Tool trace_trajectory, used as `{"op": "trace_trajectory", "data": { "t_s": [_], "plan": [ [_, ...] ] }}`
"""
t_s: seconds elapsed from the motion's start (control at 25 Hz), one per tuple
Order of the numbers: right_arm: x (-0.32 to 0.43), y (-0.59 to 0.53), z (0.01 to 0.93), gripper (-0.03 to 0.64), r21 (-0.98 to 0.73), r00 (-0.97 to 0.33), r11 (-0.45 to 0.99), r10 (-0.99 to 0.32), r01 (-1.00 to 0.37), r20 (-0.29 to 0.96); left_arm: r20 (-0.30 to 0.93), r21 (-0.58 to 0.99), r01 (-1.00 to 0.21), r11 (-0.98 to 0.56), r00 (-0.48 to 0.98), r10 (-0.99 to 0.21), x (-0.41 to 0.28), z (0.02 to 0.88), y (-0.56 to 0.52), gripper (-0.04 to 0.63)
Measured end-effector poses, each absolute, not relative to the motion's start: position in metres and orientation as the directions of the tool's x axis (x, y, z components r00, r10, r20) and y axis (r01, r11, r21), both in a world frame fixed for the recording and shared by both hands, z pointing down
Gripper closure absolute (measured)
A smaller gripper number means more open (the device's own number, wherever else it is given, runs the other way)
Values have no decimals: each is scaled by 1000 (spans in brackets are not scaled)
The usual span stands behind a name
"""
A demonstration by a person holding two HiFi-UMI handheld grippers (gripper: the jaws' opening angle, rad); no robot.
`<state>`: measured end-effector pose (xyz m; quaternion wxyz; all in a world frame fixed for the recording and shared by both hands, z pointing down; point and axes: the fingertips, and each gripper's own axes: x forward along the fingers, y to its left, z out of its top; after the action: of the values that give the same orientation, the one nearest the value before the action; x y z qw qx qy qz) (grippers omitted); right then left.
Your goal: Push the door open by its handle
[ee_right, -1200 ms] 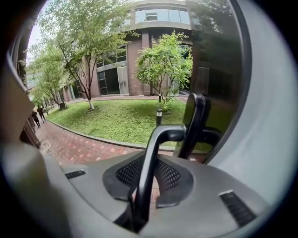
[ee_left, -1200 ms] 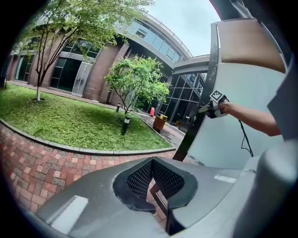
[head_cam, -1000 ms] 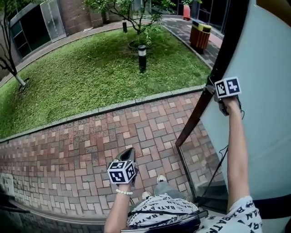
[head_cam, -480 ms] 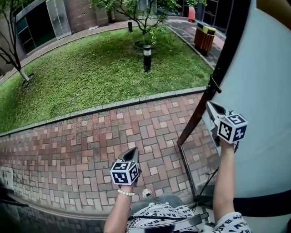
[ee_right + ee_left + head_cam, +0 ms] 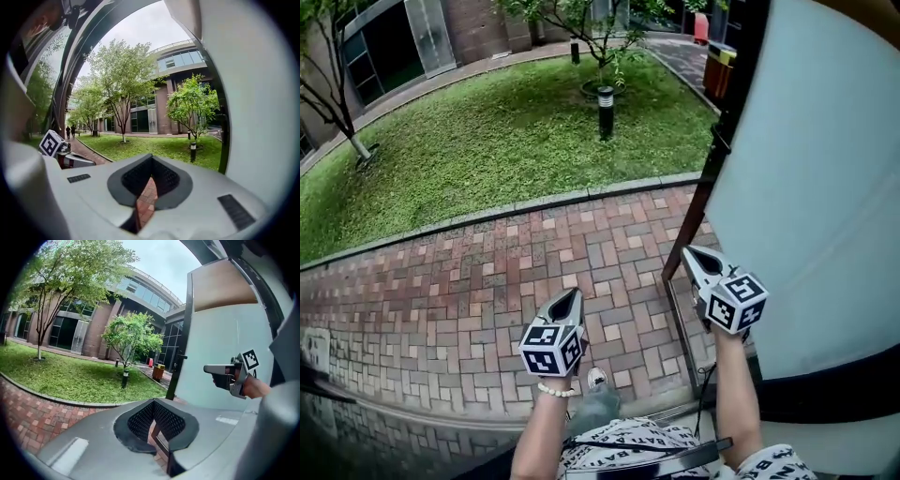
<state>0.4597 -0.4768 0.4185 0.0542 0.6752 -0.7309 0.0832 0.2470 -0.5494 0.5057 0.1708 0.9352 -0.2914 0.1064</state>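
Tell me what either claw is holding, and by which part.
Nothing: the left claw is shut and empty; the right claw has just closed on nothing.

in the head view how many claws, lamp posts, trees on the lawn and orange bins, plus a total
claws: 2, left claw and right claw
lamp posts: 2
trees on the lawn: 2
orange bins: 1
total: 7

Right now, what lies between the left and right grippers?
In the head view, bare brick paving and the door's dark bottom rail near the right gripper.
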Motion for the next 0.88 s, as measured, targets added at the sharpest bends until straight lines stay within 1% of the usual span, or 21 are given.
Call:
{"op": "trace_trajectory", "data": {
  "t_s": [0.12,0.28,0.48,0.68,0.88],
  "plan": [
    [437,-429,418,618,-27,-114,111,-977,-993,182,279,242,-579,-779,810,-515,241,501,-495,607],
    [402,-358,413,617,16,-136,141,-974,-990,183,304,204,-614,-762,780,-547,218,503,-419,606],
    [357,-286,416,615,-48,-201,195,-955,-980,216,334,221,-671,-708,734,-591,188,492,-344,606],
    [324,-234,420,615,-99,-246,228,-940,-969,236,333,248,-661,-708,745,-579,165,476,-281,606],
    [299,-201,433,615,-125,-267,243,-933,-962,243,330,256,-663,-704,744,-581,146,476,-241,606]
  ]
}}
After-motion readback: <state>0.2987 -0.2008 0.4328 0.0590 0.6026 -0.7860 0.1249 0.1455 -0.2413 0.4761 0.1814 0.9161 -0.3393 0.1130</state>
